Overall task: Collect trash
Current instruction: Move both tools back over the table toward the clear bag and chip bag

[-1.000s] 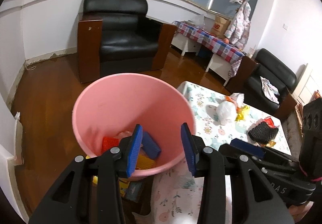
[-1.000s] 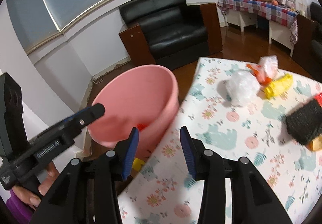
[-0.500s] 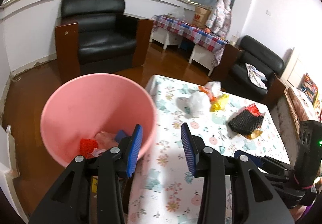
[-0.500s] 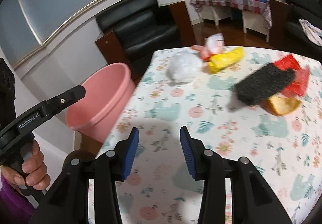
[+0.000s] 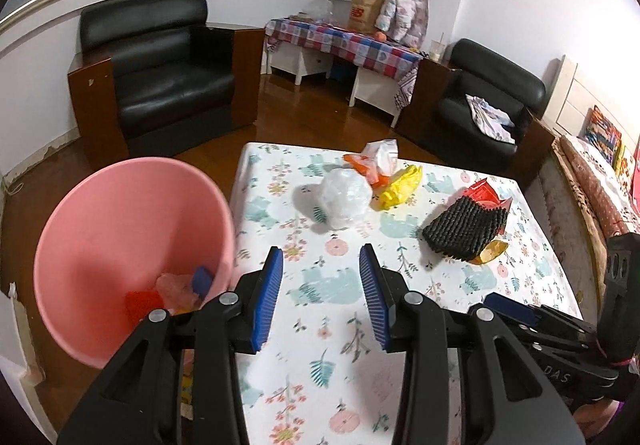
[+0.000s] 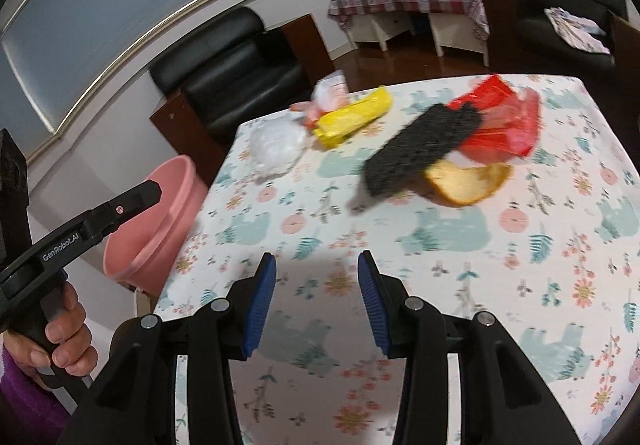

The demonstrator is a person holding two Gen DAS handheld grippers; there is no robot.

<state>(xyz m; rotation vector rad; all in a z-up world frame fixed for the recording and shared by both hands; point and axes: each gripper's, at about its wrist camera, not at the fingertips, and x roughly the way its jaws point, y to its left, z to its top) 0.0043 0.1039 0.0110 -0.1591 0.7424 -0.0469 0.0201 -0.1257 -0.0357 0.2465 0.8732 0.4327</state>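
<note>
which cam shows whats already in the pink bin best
The left wrist view: it looks down into the pink bin, showing red and blue scraps at the bottom. The right wrist view shows only the bin's rim and outer wall, beside the table.

bin [image 5: 132, 245] left of table [image 5: 320, 325], trash [image 5: 346, 199] on table

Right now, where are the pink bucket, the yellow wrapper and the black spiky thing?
pink bucket [image 5: 132, 205]: left wrist view, inner wall.
yellow wrapper [image 5: 402, 183]: left wrist view, middle.
black spiky thing [image 6: 424, 143]: right wrist view, top surface.

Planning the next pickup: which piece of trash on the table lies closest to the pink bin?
The crumpled clear plastic bag. It sits on the side of the table toward the pink bin, while the yellow wrapper and black netting lie farther off.
</note>
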